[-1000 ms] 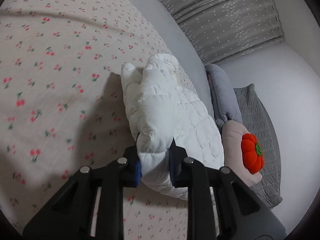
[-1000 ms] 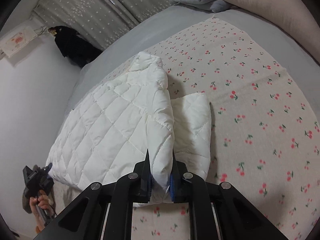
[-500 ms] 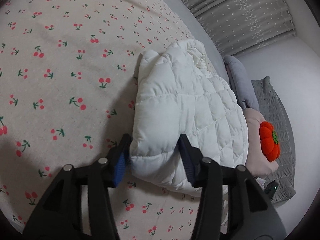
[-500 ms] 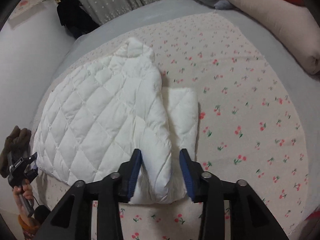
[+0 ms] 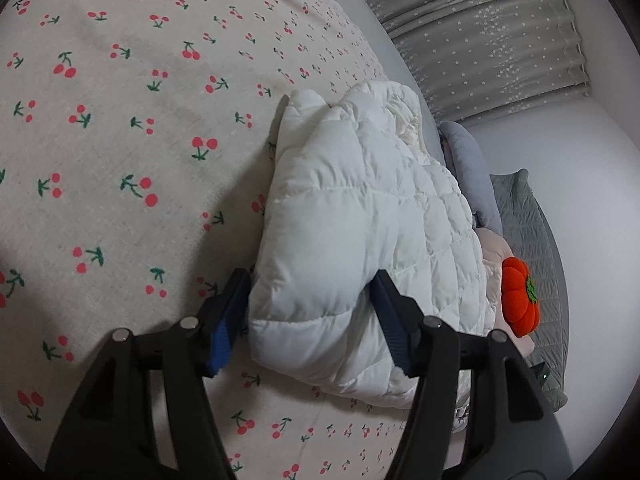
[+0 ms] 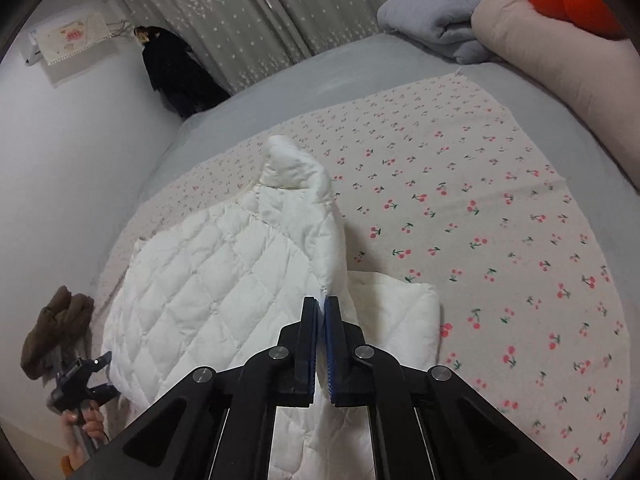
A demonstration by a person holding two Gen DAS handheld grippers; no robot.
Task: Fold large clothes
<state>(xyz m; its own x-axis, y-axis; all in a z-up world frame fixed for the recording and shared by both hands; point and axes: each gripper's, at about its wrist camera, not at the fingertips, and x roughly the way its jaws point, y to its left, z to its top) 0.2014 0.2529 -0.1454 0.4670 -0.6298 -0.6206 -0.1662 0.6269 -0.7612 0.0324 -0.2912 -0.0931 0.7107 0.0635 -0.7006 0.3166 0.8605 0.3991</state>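
From my left wrist view I see the white quilted jacket (image 5: 360, 216) lying on the cherry-print sheet (image 5: 120, 140) of the bed, filling the centre and lower right of the frame. My left gripper (image 5: 310, 316) stands released: its jaws have just been opening, and a puffy folded end of the jacket sits between the blue pads (image 5: 224, 328), which look just clear of it on both sides. This view alone shows a grey quilted mat (image 5: 532, 248) at the right edge.

My right wrist view shows what the other cannot: the jacket's whole spread, diamond-quilted, running from the centre to the lower left, with its collar (image 6: 288, 164) standing up mid-frame and a folded panel (image 6: 400, 312) lying flat just right of my right gripper (image 6: 322, 304). That gripper is clenched, jaws having just been closing; the pads (image 6: 310, 340) are nearly together with a thin edge of the jacket pinched at the tips. At the lower left of this view I also see the other gripper from outside (image 6: 80, 380), held in a hand (image 6: 86, 420), a brown bundle (image 6: 56, 328) above it, and a dark garment (image 6: 176, 76) hanging by the curtain (image 6: 248, 12).

By count: one jacket, two grippers, one orange pumpkin plush (image 5: 520, 300) seen in both views, one pink pillow (image 6: 552, 64), one grey folded blanket (image 6: 436, 28).
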